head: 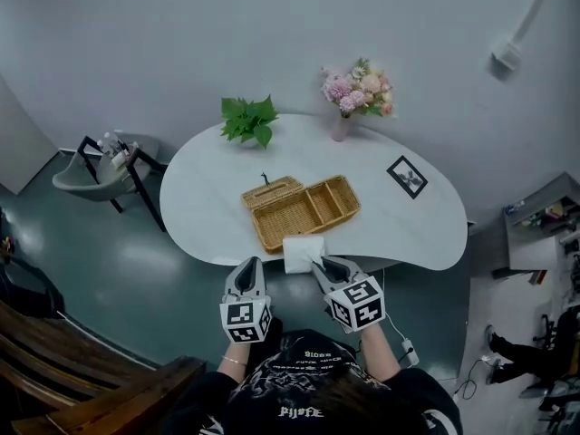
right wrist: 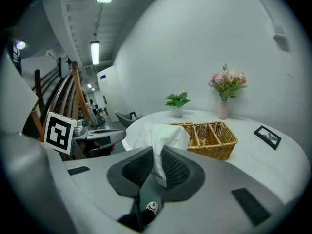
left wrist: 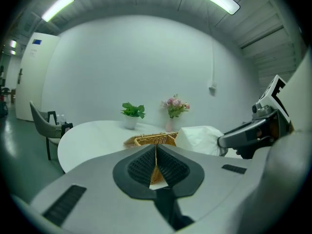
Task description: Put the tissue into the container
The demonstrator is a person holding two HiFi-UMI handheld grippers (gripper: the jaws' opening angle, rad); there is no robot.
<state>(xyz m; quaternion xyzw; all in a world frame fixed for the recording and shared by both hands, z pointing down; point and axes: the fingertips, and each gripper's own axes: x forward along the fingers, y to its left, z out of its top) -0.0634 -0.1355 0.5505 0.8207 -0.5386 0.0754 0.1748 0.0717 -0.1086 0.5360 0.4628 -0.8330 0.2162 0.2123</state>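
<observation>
A white tissue (head: 301, 250) hangs over the near edge of the white table (head: 204, 193), with my right gripper (head: 319, 263) shut on it. In the right gripper view the tissue (right wrist: 157, 136) is pinched between the dark pads (right wrist: 175, 168). A wicker container (head: 349, 195) with several compartments and a lid leaning at its left sits on the table just beyond the tissue. My left gripper (head: 248, 266) hovers shut and empty to the tissue's left, short of the table edge. The left gripper view shows its pads (left wrist: 171, 168) together, the container (left wrist: 150, 140) ahead and the tissue (left wrist: 199, 139) at right.
A potted green plant (head: 250, 119) and a vase of pink flowers (head: 357, 91) stand at the table's far side. A small picture frame (head: 407, 176) lies at the right. A grey chair (head: 101, 169) stands left of the table, a wooden bench (head: 82, 370) near left.
</observation>
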